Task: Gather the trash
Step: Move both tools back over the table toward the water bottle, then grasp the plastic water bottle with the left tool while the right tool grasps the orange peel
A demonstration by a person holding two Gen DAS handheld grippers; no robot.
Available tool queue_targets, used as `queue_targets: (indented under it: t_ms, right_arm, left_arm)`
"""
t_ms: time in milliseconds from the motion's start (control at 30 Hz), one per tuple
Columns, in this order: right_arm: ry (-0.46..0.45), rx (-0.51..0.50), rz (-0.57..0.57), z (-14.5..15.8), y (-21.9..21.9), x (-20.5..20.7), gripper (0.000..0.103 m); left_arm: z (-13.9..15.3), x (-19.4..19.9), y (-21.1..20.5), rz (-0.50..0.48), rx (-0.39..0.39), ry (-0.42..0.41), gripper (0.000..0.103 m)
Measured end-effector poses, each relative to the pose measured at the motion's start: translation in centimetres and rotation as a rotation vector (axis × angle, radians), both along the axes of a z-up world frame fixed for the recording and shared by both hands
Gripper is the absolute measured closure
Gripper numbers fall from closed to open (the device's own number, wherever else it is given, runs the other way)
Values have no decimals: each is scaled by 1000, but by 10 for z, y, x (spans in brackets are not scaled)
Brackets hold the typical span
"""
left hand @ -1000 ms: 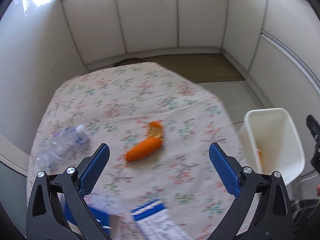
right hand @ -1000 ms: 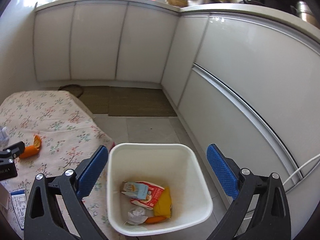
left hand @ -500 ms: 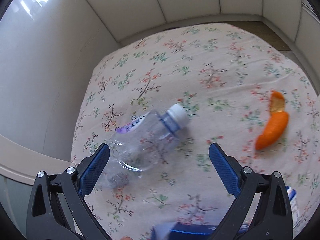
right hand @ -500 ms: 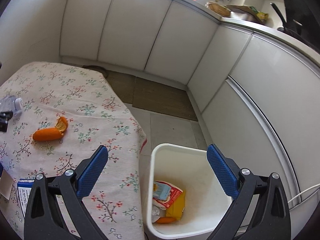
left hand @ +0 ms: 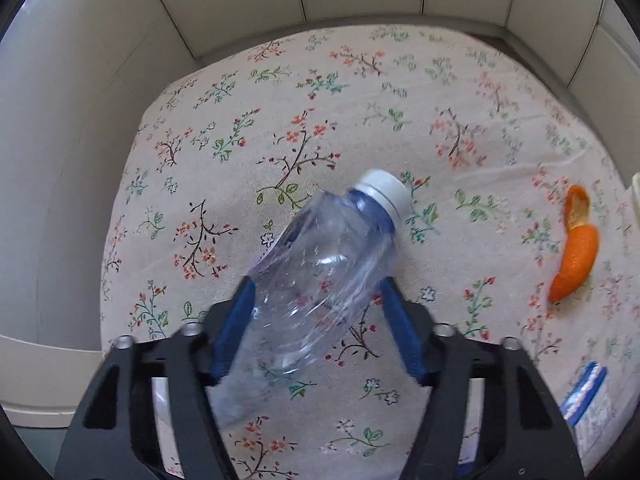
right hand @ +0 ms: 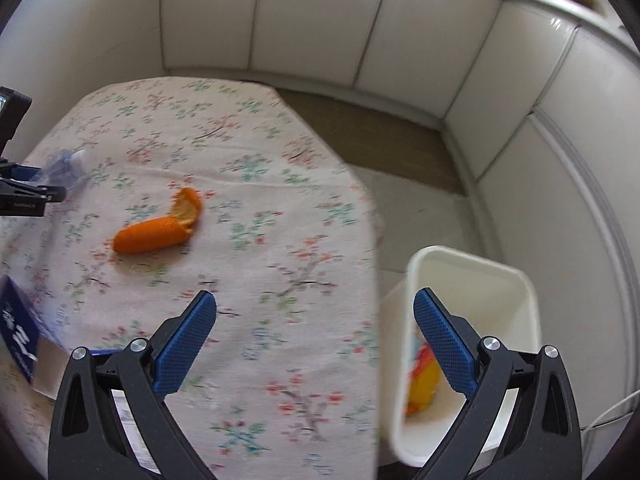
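The left tool (left hand: 316,296) points steeply down at the table (left hand: 360,128), and its jaws are closing with a clear plastic bottle (left hand: 320,268) between them. The blue pads sit right against both flanks of the crumpled bottle body, the left pad (left hand: 234,328) on one side and the right pad (left hand: 400,332) on the other. The bottle lies tilted, its white cap (left hand: 386,192) aimed up and to the right, its base reaching back toward the tool's black frame. Whether it is already lifted clear of the flowered cloth cannot be told.

On the right of the left wrist view, an orange peel (left hand: 576,252) lies on the cloth, well apart from the bottle. Near the lower right edge a blue and white carton (left hand: 586,404) shows in part.

The right tool (right hand: 316,316) is wide, with nothing between its pads. It hovers over the near right part of the table, the left pad above the cloth and the right pad over a white bin (right hand: 512,280) that stands on the floor just beside the table's edge. Inside the bin, yellow and red wrappers (right hand: 424,384) are visible. In this view the orange peel lies farther in on the table, and at the far left edge the other tool's black frame shows beside the bottle's cap end. A blue box (right hand: 18,328) rests at the near left. White cabinet fronts (right hand: 320,20) run behind the table, with a brown mat (right hand: 380,140) on the floor before them.
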State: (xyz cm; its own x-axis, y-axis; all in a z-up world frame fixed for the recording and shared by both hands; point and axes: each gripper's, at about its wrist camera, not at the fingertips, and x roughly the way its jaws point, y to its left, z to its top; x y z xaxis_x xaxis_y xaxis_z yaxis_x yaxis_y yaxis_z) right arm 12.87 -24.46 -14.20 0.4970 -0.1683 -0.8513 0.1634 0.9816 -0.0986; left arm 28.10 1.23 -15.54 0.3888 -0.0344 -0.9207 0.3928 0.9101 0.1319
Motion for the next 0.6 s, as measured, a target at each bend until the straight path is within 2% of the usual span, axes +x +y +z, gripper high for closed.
queue_targets:
  t_ms: [67, 233, 300, 400, 600]
  right_arm:
    - [39, 82, -5, -7, 7, 10, 7]
    - [100, 252, -74, -29, 24, 34, 7]
    - [115, 323, -113, -37, 29, 41, 7]
    - [135, 403, -172, -47, 38, 52, 7]
    - [155, 406, -248, -58, 50, 79, 7]
  left_arm:
    - [10, -2, 8, 19, -69, 6, 71]
    - [22, -14, 24, 76, -182, -3, 81]
    - [30, -17, 32, 108, -238, -10, 83]
    - [59, -20, 50, 164, -372, -61, 83]
    - [109, -51, 70, 203, -586, -177, 83]
